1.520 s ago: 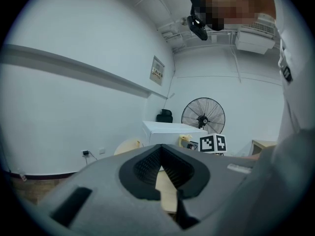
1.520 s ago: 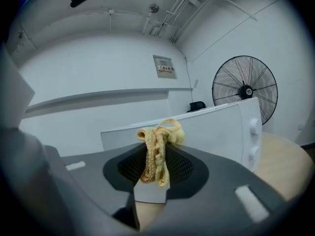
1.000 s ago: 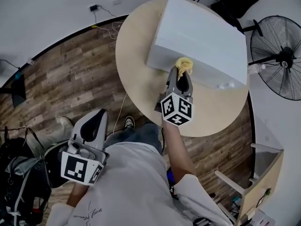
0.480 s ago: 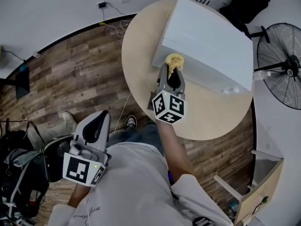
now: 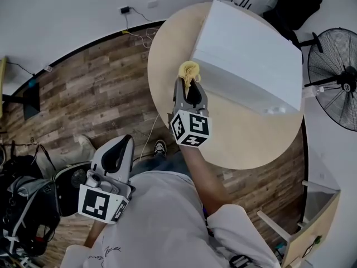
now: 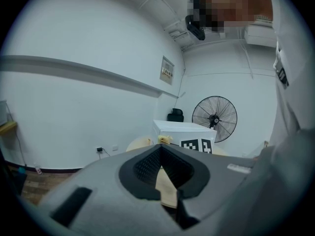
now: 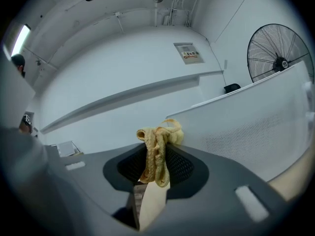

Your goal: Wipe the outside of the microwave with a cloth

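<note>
Right gripper (image 5: pixel 188 84) is pinching a crumpled yellow cloth (image 5: pixel 188 70) between closed jaws.
The cloth is bunching just beside the white microwave's (image 5: pixel 251 54) corner, near the round table's (image 5: pixel 167 43) left edge. The left gripper (image 5: pixel 118 145) is hanging off the table, jaws together, empty. A fan (image 5: pixel 334 82) is standing beyond.

Microwave (image 5: pixel 245 49) on round table (image 5: pixel 167 71), far-right part. Right gripper (image 5: pixel 188 82) over table, cloth (image 5: pixel 188 71) between jaws, just beside microwave's front-left corner. Left gripper (image 5: pixel 118 149) off table, lower left. Fan (image 5: pixel 337 77) right of table.
</note>
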`<state>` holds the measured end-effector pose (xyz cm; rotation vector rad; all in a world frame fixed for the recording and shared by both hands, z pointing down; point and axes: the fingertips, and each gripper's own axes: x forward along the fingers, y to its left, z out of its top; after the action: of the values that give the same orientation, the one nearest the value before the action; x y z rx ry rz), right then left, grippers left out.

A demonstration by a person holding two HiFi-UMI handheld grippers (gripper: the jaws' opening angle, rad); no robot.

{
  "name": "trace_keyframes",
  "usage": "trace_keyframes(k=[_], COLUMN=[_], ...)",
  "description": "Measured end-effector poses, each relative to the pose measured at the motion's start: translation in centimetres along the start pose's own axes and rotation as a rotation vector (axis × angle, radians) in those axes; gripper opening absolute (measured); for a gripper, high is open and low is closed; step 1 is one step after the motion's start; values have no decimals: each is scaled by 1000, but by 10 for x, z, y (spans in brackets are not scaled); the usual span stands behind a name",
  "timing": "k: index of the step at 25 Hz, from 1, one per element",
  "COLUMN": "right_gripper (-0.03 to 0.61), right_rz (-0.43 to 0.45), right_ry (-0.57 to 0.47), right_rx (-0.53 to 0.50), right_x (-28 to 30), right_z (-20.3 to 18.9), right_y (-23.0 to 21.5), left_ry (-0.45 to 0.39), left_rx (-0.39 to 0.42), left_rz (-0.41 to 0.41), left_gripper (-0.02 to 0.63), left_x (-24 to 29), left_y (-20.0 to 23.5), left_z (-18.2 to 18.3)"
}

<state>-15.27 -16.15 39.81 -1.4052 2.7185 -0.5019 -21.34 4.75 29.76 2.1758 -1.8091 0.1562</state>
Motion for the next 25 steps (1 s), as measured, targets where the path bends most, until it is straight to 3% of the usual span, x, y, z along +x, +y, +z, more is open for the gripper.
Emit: trace_keyframes(k=[9, 25], right_gripper=[120, 120], right_rz=[-26, -370], right_ry=[0, -38], right_rx=[9, 12], right_x=[-36, -141], right_z=[0, 16], right_y=[-26, -167], left_ry=[11, 24], left_rx=[32, 51], left_rz=[-114, -335], left_gripper=[-6, -6], left_x=[23, 65], left_y=[-25, -85], left_z=[1, 6])
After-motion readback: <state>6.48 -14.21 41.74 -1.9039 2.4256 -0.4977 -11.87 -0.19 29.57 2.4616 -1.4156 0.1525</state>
